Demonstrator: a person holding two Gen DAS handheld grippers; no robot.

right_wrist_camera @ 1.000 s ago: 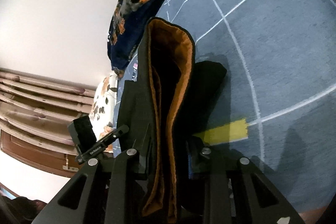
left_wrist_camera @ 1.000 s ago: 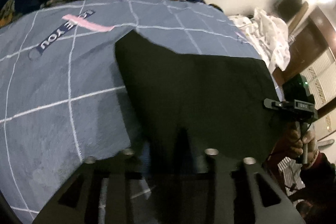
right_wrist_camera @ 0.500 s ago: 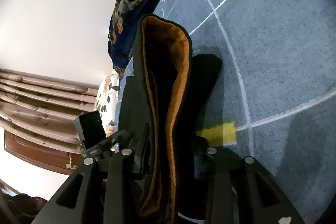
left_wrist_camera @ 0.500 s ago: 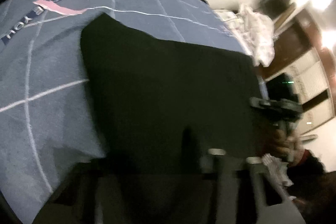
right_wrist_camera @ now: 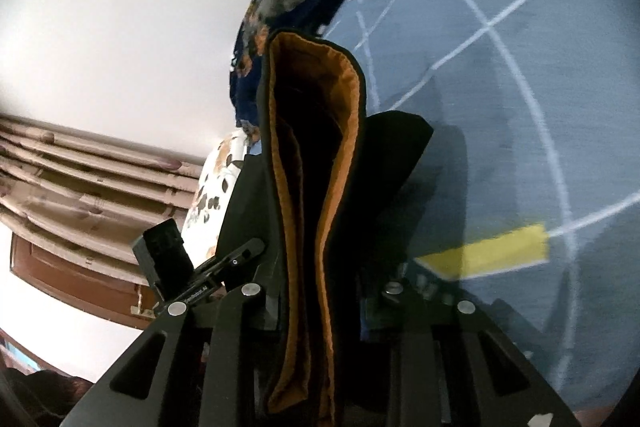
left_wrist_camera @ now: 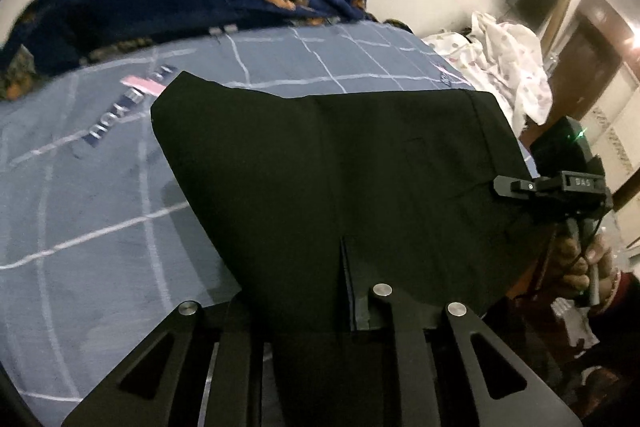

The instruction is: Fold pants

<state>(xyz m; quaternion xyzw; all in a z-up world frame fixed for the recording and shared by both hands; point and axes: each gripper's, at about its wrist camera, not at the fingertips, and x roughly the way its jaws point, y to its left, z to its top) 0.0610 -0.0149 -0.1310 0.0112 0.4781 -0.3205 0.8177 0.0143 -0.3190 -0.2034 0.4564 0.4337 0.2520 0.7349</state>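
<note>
Carrying the black pants (left_wrist_camera: 340, 187) above the blue checked bedsheet (left_wrist_camera: 100, 227), the left gripper (left_wrist_camera: 316, 311) is pinching the hem end while the right gripper (right_wrist_camera: 320, 303) is clamping the orange-lined waistband (right_wrist_camera: 316, 187); judging next, both should be lowering together, laying the fold flat

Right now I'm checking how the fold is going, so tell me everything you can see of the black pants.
The black pants are a smooth, matte dark fabric, spread as a broad panel above the blue grid-lined bedsheet, one corner toward the pink label. The left gripper clamps the near edge, beside a short vertical slit or seam. The right gripper pinches the waistband end, where an orange-brown lining shows in stacked, upright layers. The cloth looks lifted and stretched between both jaws.
</note>
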